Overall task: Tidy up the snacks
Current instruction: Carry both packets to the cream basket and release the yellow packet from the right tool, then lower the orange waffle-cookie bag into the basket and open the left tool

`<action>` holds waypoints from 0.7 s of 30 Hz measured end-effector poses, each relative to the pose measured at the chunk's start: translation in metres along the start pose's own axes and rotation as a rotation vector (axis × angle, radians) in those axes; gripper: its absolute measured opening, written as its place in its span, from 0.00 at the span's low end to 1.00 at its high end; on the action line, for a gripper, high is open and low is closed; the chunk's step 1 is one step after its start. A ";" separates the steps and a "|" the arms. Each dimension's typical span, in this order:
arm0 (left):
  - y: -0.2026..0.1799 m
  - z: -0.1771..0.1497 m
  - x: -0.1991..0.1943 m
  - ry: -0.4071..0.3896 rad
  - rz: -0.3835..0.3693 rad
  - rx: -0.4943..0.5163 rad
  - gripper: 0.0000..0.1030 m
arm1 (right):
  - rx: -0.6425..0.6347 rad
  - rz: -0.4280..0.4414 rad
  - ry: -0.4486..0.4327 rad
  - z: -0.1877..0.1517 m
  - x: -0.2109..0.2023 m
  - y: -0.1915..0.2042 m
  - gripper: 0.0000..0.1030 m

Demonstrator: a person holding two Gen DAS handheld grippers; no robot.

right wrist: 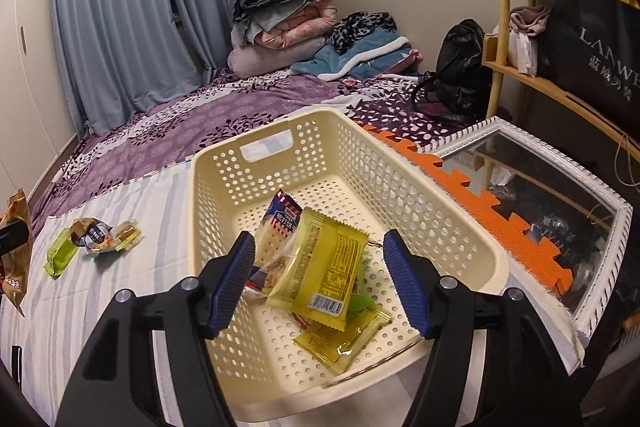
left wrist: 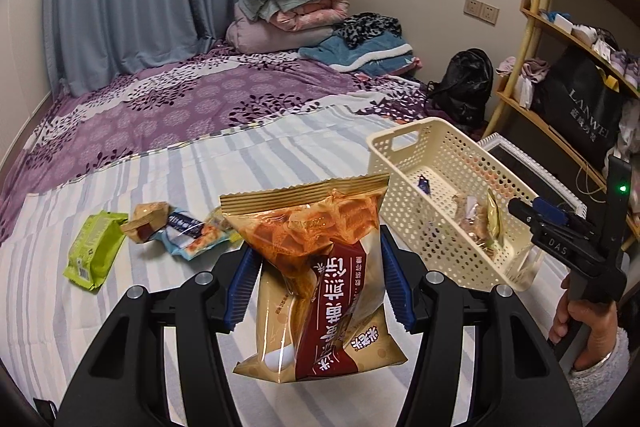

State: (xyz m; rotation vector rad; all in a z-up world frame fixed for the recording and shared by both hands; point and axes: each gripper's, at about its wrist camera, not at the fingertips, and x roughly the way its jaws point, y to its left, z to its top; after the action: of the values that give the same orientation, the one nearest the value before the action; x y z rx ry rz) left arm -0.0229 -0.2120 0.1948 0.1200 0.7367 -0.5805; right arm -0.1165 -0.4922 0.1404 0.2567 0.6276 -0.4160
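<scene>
The left gripper (left wrist: 316, 283) pinches a tan-and-red waffle bag (left wrist: 320, 279) between its blue pads, the bag hanging upright above the striped sheet (left wrist: 120, 327), to the left of the cream basket (left wrist: 456, 163) and well clear of its rim. The right gripper (right wrist: 320, 287) hovers just over the near end of the basket, jaws spread wide and holding nothing, with yellow packets (right wrist: 324, 279) and a cracker pack (right wrist: 280, 227) lying on the basket floor directly below it.

The step in hand looks like carrying the bag across and dropping it in. To do that well, the bag should travel high enough for its dangling bottom edge to pass over the basket's perforated wall — a puffy bag catches easily on a rim. The far half of the basket, toward its handle slot, is bare, so releasing there avoids piling onto the packets. The right gripper crowds the near end; moving it aside leaves room. Three more snacks — a green pack (left wrist: 94, 251), a small brown one (left wrist: 144, 221) and a blue-white one (left wrist: 192, 231) — lie on the sheet further left of the basket, awaiting their turn.
</scene>
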 end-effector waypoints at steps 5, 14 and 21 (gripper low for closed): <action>-0.026 0.013 0.009 -0.004 -0.034 0.042 0.56 | 0.013 -0.007 -0.007 -0.002 -0.003 -0.007 0.65; -0.083 0.046 0.029 -0.024 -0.116 0.126 0.56 | 0.028 -0.035 -0.017 -0.004 -0.010 -0.021 0.65; -0.128 0.063 0.061 -0.003 -0.189 0.172 0.56 | 0.046 -0.057 -0.019 -0.005 -0.015 -0.035 0.65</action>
State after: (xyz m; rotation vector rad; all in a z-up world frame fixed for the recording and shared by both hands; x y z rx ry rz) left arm -0.0179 -0.3661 0.2136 0.2096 0.6987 -0.8247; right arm -0.1457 -0.5169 0.1417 0.2785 0.6084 -0.4873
